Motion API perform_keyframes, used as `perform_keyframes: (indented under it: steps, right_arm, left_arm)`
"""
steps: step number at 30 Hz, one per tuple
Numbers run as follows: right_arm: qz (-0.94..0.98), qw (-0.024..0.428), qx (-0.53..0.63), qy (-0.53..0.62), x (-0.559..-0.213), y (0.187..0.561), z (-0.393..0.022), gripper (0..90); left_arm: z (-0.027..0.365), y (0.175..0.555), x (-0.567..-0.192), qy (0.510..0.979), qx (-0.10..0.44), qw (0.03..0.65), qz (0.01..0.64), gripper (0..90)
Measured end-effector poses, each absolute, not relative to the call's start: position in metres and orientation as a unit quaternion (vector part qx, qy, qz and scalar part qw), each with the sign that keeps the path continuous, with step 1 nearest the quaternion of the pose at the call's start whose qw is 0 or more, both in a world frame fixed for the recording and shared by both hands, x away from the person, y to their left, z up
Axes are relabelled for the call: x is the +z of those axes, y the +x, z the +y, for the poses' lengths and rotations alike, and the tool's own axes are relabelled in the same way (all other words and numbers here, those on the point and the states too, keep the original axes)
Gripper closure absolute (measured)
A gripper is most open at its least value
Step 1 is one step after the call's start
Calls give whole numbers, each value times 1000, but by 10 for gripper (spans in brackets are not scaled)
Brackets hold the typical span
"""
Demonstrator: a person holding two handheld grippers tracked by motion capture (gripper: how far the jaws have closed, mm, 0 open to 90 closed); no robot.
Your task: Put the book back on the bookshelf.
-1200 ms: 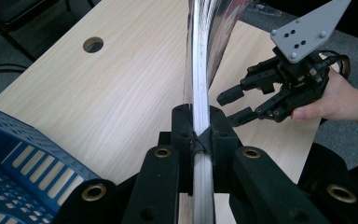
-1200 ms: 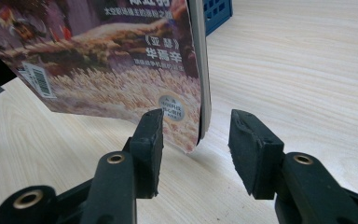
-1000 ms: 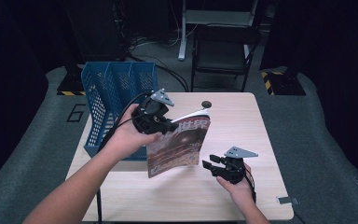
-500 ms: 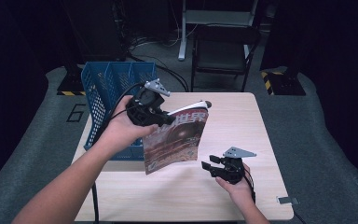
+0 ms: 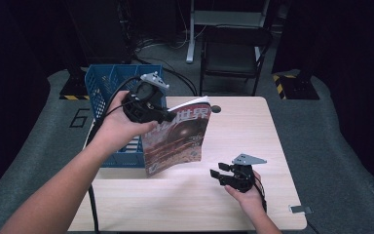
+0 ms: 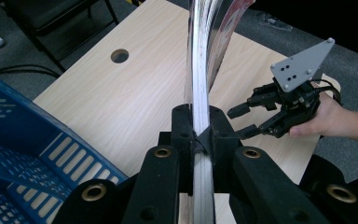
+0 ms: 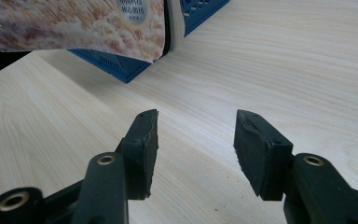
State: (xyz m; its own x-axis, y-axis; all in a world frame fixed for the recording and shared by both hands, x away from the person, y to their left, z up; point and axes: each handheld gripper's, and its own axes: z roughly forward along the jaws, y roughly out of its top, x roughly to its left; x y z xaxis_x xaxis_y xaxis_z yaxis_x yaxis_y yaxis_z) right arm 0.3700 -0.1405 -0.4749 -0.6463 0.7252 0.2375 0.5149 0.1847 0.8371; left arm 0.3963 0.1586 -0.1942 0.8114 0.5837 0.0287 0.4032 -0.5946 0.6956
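**Magazine held by one edge above the surface**

My left tongs (image 5: 163,116) pinch the magazine (image 5: 177,136) along its spine edge, and it hangs upright in the air over the left half of the surface (image 5: 253,131), just beside the blue basket (image 5: 108,87) at the left edge. My right tongs (image 5: 220,174) rest low near the front right corner, spread and with nothing between them; their jaws have just been opening.

The grip worries me most. In the left gripper view the pads bite a narrow strip of the pages, and the glossy sheets bow away above them, so I judge the magazine could slide out or fan open if I swing it quickly. Its lower corner hangs close to the basket's wall and may catch there, twisting the magazine in the pinch. If I tilt it flat, the loose pages may flop open.
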Motion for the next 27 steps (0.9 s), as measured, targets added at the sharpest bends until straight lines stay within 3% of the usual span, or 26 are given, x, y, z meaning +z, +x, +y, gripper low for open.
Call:
perform_keyframes:
  steps: [27]
  right_arm:
    - [768,100,483,408,-477,371,-139,494]
  left_arm:
    - [190,417,-183,847,154,357,362,840]
